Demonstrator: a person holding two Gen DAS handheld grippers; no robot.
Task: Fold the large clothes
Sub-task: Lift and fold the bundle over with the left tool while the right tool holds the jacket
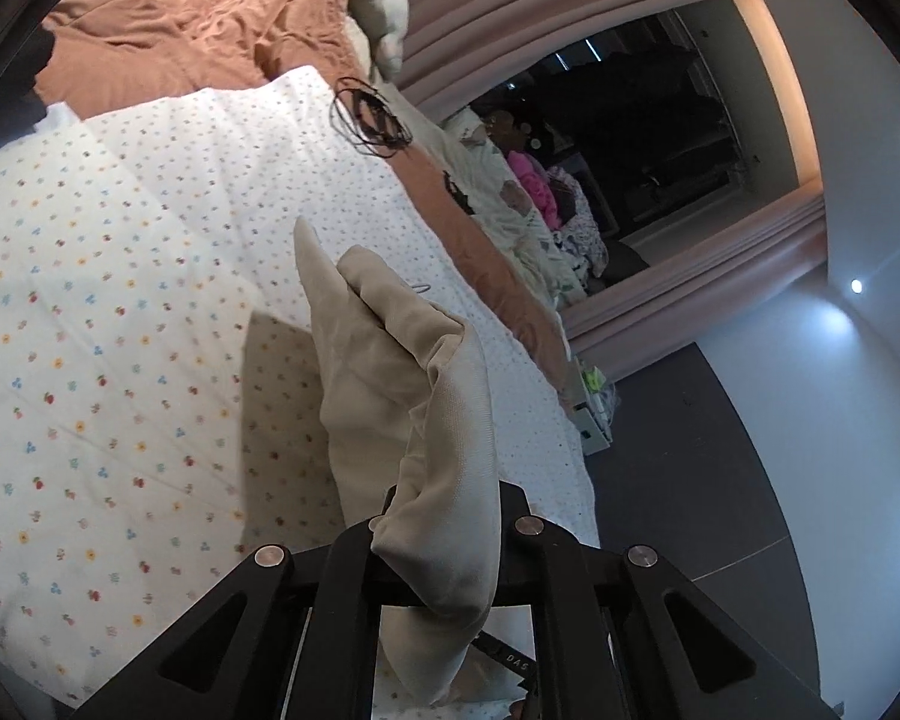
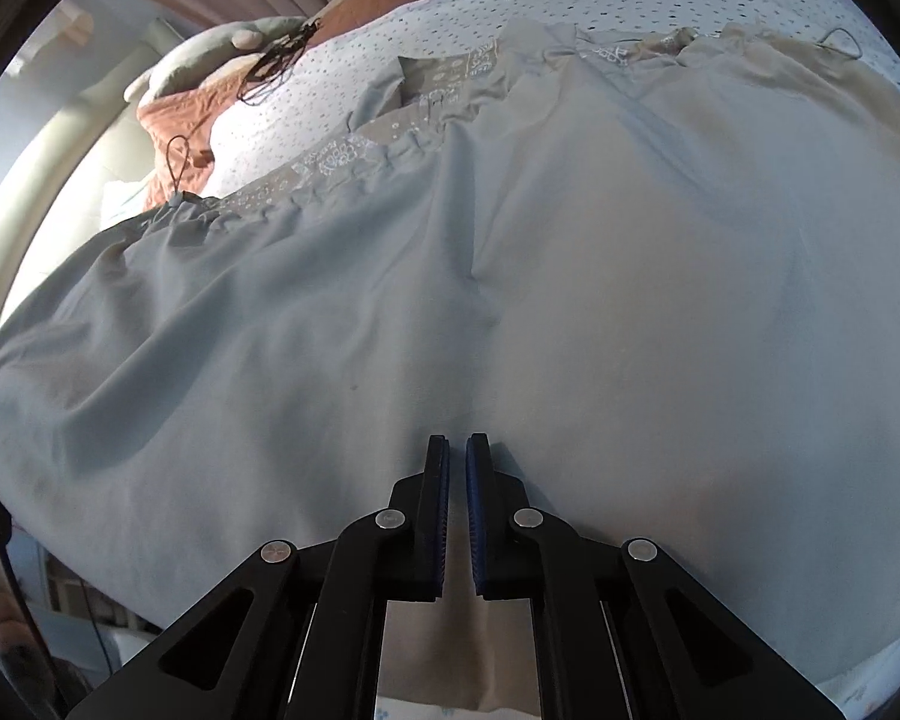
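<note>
The folding is only beginning: the left gripper [image 1: 444,546] pinches a raised corner of the dress [image 2: 510,300], while the right gripper [image 2: 457,480], nearly closed, rests on the spread cloth; I cannot tell if it pinches it.

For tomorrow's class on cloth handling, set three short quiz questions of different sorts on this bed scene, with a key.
1. True or false: the left tool is shut on a bunch of the beige garment.
2. What lies under the garment? A) floral sheet B) bare wood C) carpet
3. Fill in: in the right wrist view the right tool stands nearly closed over the garment's ____ part.

Key: 1 true; 2 A; 3 plain
</note>
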